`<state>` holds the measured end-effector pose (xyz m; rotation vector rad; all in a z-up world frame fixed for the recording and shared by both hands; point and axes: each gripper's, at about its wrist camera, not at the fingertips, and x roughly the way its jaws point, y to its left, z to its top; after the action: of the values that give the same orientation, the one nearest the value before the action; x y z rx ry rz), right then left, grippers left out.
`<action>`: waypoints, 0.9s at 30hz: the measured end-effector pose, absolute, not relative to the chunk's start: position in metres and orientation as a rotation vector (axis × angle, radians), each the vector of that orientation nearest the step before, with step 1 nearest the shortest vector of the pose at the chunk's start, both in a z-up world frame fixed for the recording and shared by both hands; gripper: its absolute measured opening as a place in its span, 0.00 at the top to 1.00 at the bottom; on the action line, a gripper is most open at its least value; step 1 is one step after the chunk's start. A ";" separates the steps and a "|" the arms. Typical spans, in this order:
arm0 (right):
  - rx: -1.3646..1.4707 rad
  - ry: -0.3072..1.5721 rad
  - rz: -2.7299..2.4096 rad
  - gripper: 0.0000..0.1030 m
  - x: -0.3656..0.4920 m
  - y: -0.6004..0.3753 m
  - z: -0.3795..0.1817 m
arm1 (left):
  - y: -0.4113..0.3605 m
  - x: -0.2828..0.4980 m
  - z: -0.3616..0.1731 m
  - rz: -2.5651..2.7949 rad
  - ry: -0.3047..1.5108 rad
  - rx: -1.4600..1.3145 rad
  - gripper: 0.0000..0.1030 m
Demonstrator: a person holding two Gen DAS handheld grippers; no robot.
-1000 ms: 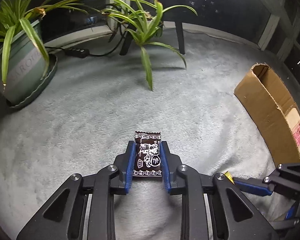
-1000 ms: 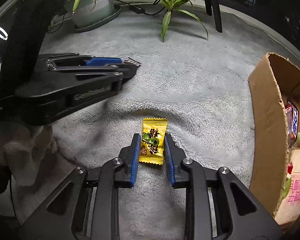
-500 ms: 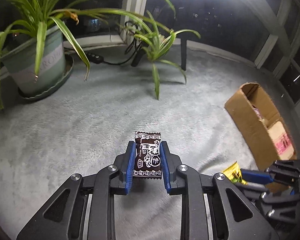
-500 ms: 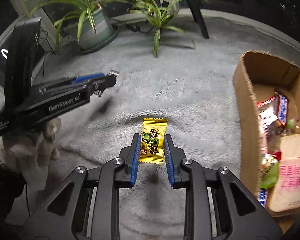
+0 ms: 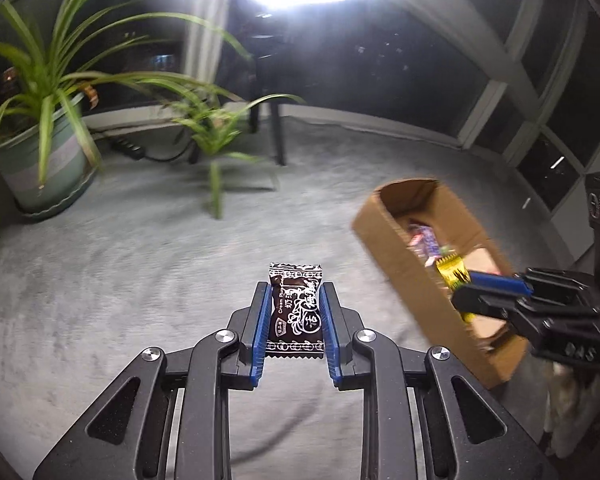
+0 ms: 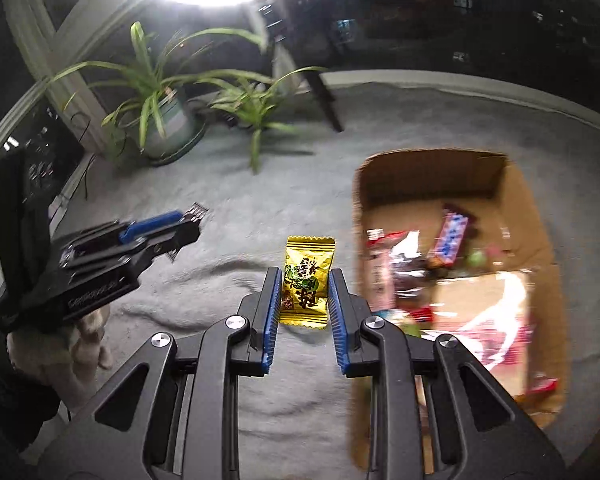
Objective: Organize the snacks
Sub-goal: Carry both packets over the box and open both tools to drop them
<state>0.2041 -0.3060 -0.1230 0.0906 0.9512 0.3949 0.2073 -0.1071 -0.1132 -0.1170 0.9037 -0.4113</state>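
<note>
Two candies held above the carpet

The left gripper (image 5: 294, 308) grasps a brown candy (image 5: 296, 310); the right gripper (image 6: 304, 292) grasps a yellow candy (image 6: 307, 280) beside the cardboard box (image 6: 516, 184).

surface: grey carpet (image 5: 140, 272) | on it: cardboard box (image 6: 384, 184), plant pot (image 5: 40, 172)

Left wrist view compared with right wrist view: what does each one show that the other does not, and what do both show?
Only the left wrist view shows the printed face of the dark candy in the left gripper. Only the right wrist view shows the cardboard box from above, with its snack pile. Both show the yellow candy in the right gripper, the potted plant and the grey carpet.
</note>
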 end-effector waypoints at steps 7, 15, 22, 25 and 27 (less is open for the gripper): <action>0.103 0.938 0.335 0.77 0.209 -0.355 -0.117 | -0.155 0.198 -0.105 -0.492 0.893 -0.135 0.78; 0.106 0.955 0.284 0.77 0.218 -0.395 -0.124 | -0.213 0.187 -0.105 -0.574 0.911 -0.138 0.78; 0.106 0.973 0.272 0.77 0.221 -0.413 -0.133 | -0.249 0.182 -0.112 -0.605 0.931 -0.126 0.78; 0.109 0.977 0.271 0.77 0.222 -0.418 -0.135 | -0.259 0.181 -0.115 -0.607 0.939 -0.121 0.78; 0.112 0.979 0.268 0.77 0.223 -0.421 -0.137 | -0.265 0.181 -0.117 -0.612 0.945 -0.114 0.78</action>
<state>0.2233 -0.4213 -0.1369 0.1120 0.9788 0.2685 0.1811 -0.2649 -0.1166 -0.1137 0.9449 -0.6118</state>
